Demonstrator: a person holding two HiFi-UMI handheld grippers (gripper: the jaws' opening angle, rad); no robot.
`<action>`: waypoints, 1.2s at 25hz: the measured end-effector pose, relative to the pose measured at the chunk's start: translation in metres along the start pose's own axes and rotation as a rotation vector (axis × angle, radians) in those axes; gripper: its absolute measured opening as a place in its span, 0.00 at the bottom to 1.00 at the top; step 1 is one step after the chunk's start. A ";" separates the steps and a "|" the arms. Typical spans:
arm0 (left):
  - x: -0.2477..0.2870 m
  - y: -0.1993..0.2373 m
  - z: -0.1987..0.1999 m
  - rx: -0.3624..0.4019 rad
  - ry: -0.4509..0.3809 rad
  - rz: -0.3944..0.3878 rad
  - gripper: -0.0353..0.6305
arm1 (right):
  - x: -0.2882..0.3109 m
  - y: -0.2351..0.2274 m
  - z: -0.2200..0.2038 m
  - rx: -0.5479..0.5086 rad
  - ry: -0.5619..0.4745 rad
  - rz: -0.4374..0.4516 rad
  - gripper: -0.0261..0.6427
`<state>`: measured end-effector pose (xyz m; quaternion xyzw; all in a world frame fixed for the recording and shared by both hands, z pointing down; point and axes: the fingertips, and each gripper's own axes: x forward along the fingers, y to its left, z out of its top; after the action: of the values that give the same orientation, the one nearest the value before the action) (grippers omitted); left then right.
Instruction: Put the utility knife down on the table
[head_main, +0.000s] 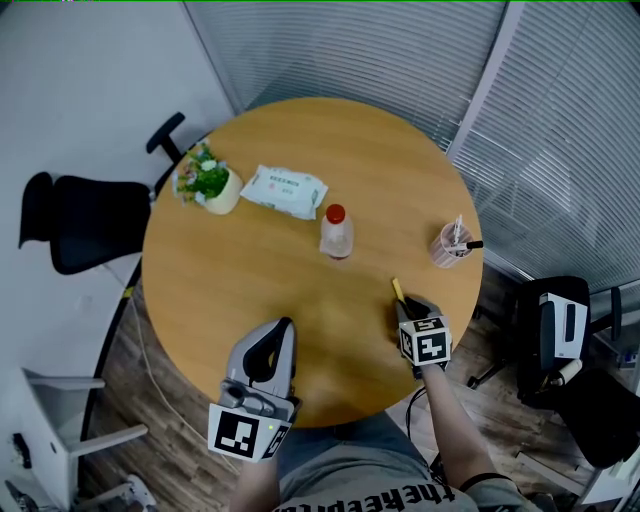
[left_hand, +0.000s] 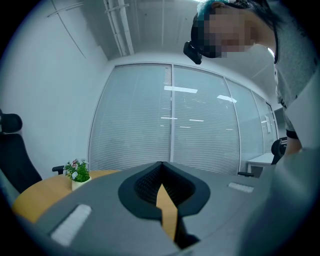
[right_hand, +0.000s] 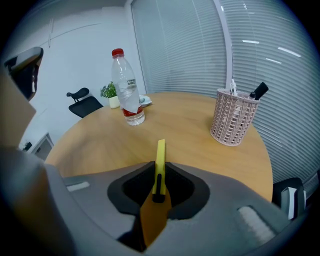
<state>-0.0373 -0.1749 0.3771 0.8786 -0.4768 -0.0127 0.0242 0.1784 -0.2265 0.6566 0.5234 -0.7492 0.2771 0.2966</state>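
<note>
**Knife in the grip, not yet laid down**

The right hand-held gripper (right_hand: 159, 169) is clenched on the yellow utility knife (right_hand: 160, 154). Its jaws pinch the body near the black slider, and the yellow front end sticks out ahead of them. In the head view this hand-held gripper (head_main: 405, 305) sits over the near-right part of the round worktop (head_main: 300, 150), with the knife (head_main: 397, 290) pointing toward the water bottle (head_main: 336, 232). The pink pen basket (head_main: 450, 243) stands off to the right. Whether the knife touches the wood can't be told.

The left hand-held gripper (left_hand: 161, 165) has its jaws closed together on nothing and waits at the near edge.

By my reading the carry is done — what's left is lowering the knife flat onto the bare wood and letting go.
</note>
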 end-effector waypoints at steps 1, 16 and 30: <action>-0.001 0.001 0.000 0.000 0.002 0.003 0.07 | 0.002 0.000 0.000 -0.006 0.007 -0.003 0.14; -0.001 0.006 0.000 -0.003 0.006 -0.017 0.07 | 0.001 0.002 0.005 -0.020 -0.015 -0.034 0.16; 0.002 0.003 0.011 0.011 -0.010 -0.139 0.07 | -0.090 0.033 0.056 0.042 -0.350 -0.052 0.04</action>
<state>-0.0389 -0.1789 0.3659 0.9095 -0.4150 -0.0159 0.0160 0.1629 -0.2013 0.5498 0.5890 -0.7696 0.1896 0.1575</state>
